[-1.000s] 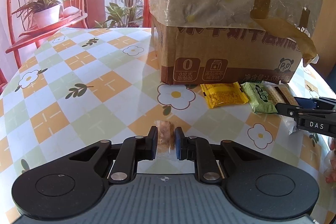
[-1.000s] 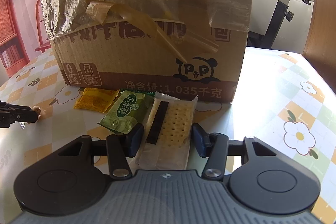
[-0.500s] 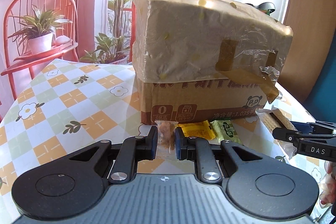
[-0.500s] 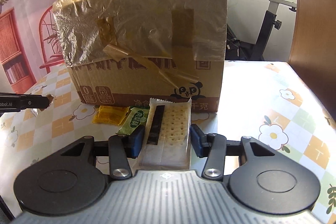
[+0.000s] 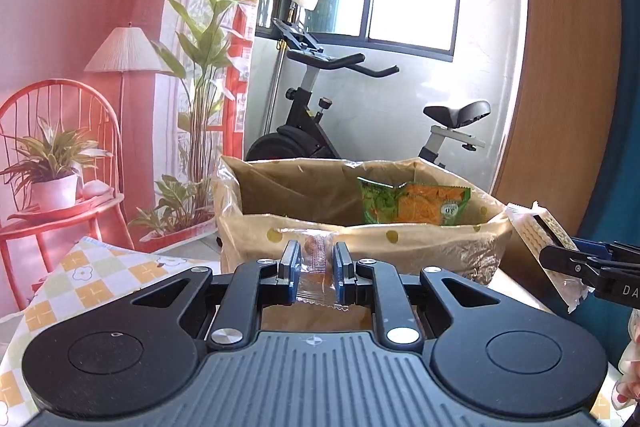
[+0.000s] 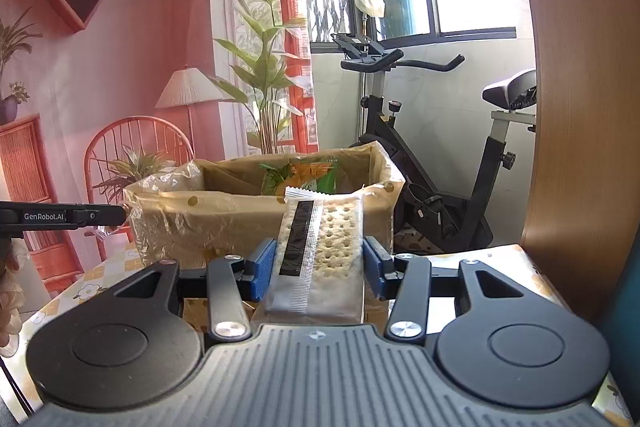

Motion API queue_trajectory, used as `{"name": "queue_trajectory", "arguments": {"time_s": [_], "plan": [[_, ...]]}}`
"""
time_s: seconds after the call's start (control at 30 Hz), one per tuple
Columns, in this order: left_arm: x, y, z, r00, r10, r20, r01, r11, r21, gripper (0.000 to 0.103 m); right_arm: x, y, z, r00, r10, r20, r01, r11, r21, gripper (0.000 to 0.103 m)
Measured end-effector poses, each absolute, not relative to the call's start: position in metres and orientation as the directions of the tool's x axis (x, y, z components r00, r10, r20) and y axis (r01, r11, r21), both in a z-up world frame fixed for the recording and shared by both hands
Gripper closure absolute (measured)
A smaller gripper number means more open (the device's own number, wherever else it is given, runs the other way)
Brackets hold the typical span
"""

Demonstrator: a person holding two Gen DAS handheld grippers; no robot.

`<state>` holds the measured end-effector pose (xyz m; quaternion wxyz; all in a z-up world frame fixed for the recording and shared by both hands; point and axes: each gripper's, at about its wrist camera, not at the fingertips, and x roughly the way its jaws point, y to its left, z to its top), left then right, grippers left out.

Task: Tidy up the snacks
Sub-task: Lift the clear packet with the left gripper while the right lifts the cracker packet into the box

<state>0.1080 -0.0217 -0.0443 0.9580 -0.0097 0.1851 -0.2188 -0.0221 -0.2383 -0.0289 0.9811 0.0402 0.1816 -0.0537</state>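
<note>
Both grippers raised, snacks above box [image 5: 360, 239]

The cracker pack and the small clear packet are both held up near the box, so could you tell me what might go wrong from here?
1. The cracker pack is long and pinched only at its lower part; it could tilt or slip.
2. The small clear packet is slippery film and could slide out.
3. The box's loose plastic liner could snag either snack at the rim.
</note>
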Motion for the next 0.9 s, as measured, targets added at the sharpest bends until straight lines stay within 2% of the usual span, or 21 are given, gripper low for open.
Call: {"name": "queue_trajectory", "arguments": {"time_s": [0.2, 0.33, 0.47, 0.5, 0.53, 0.6, 0.9], "plan": [[0.156, -0.048, -0.018, 0.849, -0.411, -0.333, 0.409, 0.909, -0.080, 0.085, 0.052, -0.259, 0.003, 0.937, -0.082, -0.341, 0.087, 0.996, -0.001, 0.054], [0.196, -0.060, -0.014, 0.845, -0.383, -0.373, 0.377, 0.922, -0.092, 0.085, 0.108, -0.272, 0.003, 0.916, -0.084, -0.393, 0.098, 0.995, 0.015, 0.054], [0.221, -0.070, -0.017, 0.848, -0.334, -0.411, 0.337, 0.939, -0.067, 0.083, 0.144, -0.289, -0.008, 0.889, -0.039, -0.457, 0.099, 0.989, 0.109, 0.054], [0.225, -0.072, -0.019, 0.845, -0.326, -0.424, 0.332, 0.941, -0.062, 0.074, 0.149, -0.293, -0.011, 0.882, -0.033, -0.470, 0.105, 0.986, 0.127, 0.053], [0.228, -0.070, -0.020, 0.839, -0.326, -0.436, 0.332, 0.941, -0.065, 0.061, 0.151, -0.296, -0.013, 0.879, -0.036, -0.475, 0.113, 0.984, 0.134, 0.053], [0.227, -0.067, -0.023, 0.836, -0.334, -0.435, 0.337, 0.939, -0.074, 0.054, 0.147, -0.299, -0.013, 0.884, -0.041, -0.466, 0.124, 0.981, 0.149, 0.049], [0.196, -0.034, -0.024, 0.818, -0.362, -0.448, 0.365, 0.927, -0.084, 0.054, 0.099, -0.286, -0.005, 0.899, -0.005, -0.438, 0.061, 0.992, 0.114, 0.047]]}}
